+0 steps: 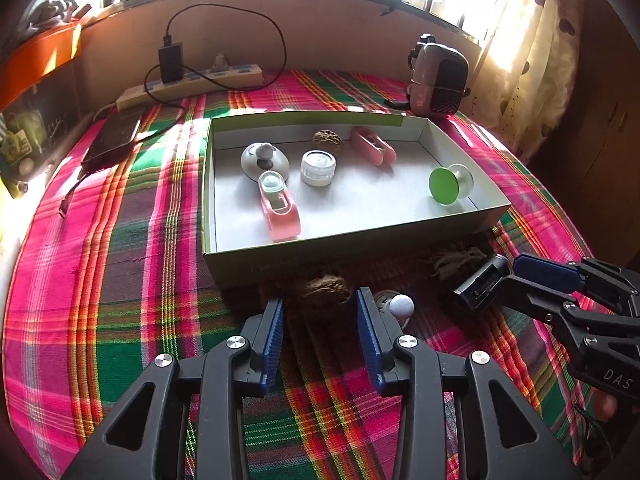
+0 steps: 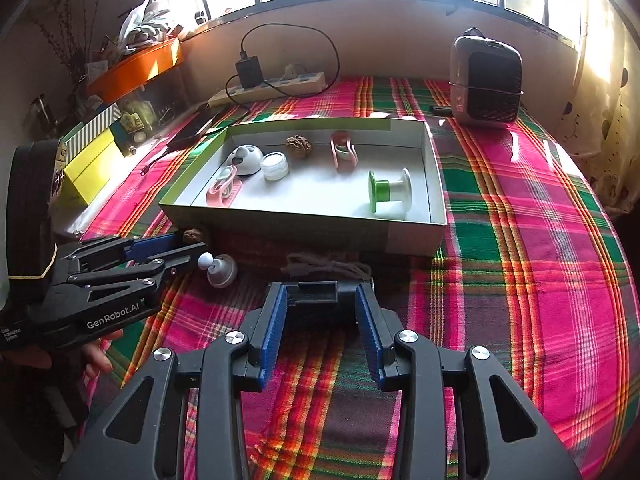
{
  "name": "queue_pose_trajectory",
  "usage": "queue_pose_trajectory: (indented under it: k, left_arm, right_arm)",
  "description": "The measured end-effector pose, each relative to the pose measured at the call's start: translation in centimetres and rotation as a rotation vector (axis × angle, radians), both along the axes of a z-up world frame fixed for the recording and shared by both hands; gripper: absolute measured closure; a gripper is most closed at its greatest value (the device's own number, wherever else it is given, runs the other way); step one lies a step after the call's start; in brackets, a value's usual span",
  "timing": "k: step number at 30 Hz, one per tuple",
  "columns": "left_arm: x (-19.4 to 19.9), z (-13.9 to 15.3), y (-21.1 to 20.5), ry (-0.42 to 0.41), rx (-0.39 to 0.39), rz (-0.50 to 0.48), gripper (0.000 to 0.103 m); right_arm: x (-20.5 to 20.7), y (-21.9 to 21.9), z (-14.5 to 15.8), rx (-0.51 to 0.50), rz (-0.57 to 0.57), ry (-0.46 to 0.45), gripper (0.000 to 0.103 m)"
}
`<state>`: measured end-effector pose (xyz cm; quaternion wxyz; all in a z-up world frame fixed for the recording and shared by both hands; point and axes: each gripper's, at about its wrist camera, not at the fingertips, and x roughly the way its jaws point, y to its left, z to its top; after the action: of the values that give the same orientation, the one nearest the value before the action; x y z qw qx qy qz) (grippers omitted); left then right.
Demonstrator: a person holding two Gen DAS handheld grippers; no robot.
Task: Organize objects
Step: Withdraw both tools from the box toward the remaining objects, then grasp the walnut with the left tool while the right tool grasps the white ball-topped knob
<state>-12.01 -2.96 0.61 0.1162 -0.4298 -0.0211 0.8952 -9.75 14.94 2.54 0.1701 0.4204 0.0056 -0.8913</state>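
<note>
On the plaid cloth, just at six o'clock of the shallow white cardboard box (image 1: 460, 216), I have my left gripper (image 1: 320, 312) standing wide around a wrinkled brown walnut (image 1: 324, 289), pads clear of it and nothing held. At three o'clock sits a small grey-and-white knobbed toy (image 1: 396, 305). My right gripper (image 2: 320, 304) has its blue pads against the sides of a boxy black plastic piece (image 2: 316, 300), which looks gripped. The walnut should be light, hard and round, likely to roll or squirt out, so I would pinch it across its widest middle. The black piece seems rigid; its flat sides suit the pads.
</note>
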Motion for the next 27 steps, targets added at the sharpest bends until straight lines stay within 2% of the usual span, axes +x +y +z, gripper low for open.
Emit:
queue_pose_trajectory:
  k: [13, 17, 27]
  left_arm:
    - [-0.8, -0.2, 0.1, -0.018, 0.015, 0.015, 0.070]
    - [-0.6, -0.2, -0.4, -0.014, 0.024, 0.020, 0.073]
    - [0.5, -0.3, -3.1, -0.008, 0.031, 0.084, 0.073]
  right_arm:
    - [-0.2, -1.1, -0.4, 0.026, 0.021, -0.005, 0.066]
    - [-0.1, -1.3, -0.1, 0.021, 0.030, -0.002, 0.054]
    - [0.0, -3.5, 0.0, 0.045, 0.090, 0.007, 0.054]
